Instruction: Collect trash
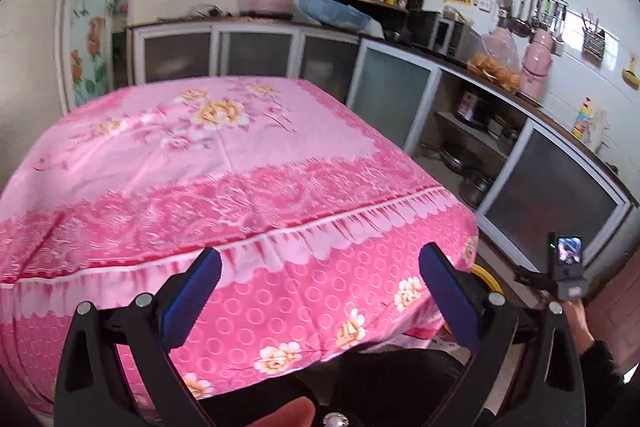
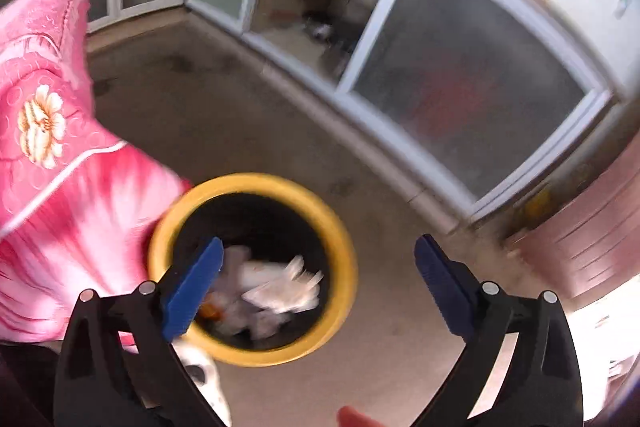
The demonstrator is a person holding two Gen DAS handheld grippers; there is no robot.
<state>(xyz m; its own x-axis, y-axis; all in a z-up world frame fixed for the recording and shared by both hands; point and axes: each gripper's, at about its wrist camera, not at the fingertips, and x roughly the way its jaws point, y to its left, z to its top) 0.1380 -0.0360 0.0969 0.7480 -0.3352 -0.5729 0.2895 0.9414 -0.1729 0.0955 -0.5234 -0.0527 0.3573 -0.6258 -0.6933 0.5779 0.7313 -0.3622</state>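
Right gripper (image 2: 318, 277) spread wide above the yellow-rimmed bin (image 2: 256, 187); nothing between its pads.

Crumpled white trash (image 2: 280, 287) lies inside the black-lined bin, on the floor (image 2: 240, 99) just right of the hanging pink tablecloth (image 2: 60, 187). Left gripper (image 1: 320, 291) is also spread and empty, over the near edge of the cloth-covered table (image 1: 200, 155). Right-wrist view is motion-blurred.

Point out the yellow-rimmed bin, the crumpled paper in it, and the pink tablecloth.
yellow-rimmed bin (image 2: 340, 227): right wrist view, on its far right rim.
crumpled paper (image 2: 284, 291): right wrist view, on the white wad's middle.
pink tablecloth (image 1: 200, 163): left wrist view, on the flat top.
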